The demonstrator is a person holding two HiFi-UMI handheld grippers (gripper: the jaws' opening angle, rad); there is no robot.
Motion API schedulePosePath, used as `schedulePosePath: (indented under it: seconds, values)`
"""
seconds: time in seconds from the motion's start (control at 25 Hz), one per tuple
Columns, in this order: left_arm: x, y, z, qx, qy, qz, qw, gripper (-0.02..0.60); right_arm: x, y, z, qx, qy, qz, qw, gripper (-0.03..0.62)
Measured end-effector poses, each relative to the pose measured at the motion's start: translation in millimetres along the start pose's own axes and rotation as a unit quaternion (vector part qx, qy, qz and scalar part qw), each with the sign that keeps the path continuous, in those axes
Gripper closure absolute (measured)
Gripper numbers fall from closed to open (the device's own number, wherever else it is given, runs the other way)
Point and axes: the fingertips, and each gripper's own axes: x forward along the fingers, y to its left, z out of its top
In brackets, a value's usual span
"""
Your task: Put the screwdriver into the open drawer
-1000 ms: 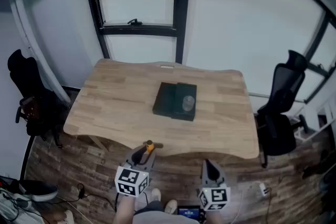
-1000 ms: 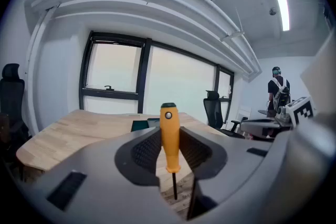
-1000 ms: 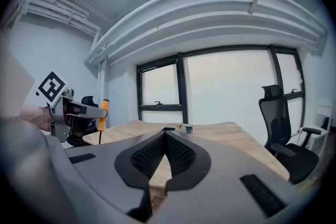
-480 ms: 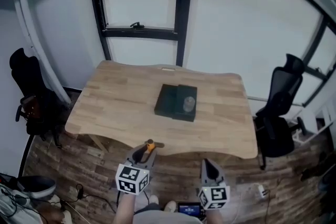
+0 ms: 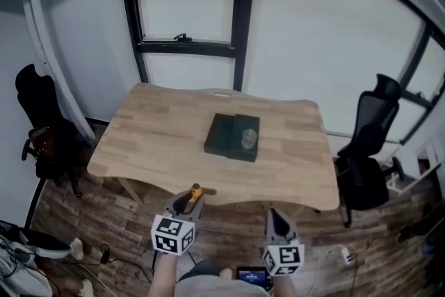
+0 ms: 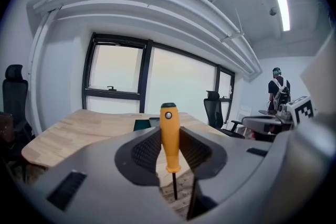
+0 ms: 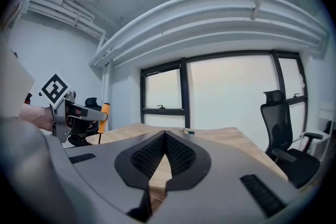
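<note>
An orange-handled screwdriver (image 6: 169, 136) stands upright between the jaws of my left gripper (image 5: 190, 202), which is shut on its handle, shaft pointing down. In the head view the screwdriver (image 5: 196, 190) sits just before the near edge of the wooden table (image 5: 153, 135). A dark box with an open drawer (image 5: 233, 136) lies at the table's middle, well beyond both grippers. My right gripper (image 5: 276, 222) hangs below the table's near edge, jaws shut with nothing between them. From the right gripper view the left gripper (image 7: 79, 114) shows at the left with the screwdriver (image 7: 104, 112).
A black office chair (image 5: 367, 149) stands right of the table, another chair (image 5: 43, 132) to the left. Large windows (image 5: 188, 3) lie behind the table. Cables and shoes lie on the wooden floor (image 5: 97, 233) at the lower left. A person (image 6: 277, 91) stands far off in the left gripper view.
The view has shifted slightly; both grippers stay below the table's near edge, the left one holding the screwdriver as before.
</note>
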Motion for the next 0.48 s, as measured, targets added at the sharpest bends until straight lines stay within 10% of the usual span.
schedulePosePath:
  seconds: [0.48]
  values:
    - [30, 1, 3, 0.003, 0.005, -0.004, 1.0000, 0.472, 16, -26, -1, 0.009, -0.004, -0.015, 1.000, 0.597]
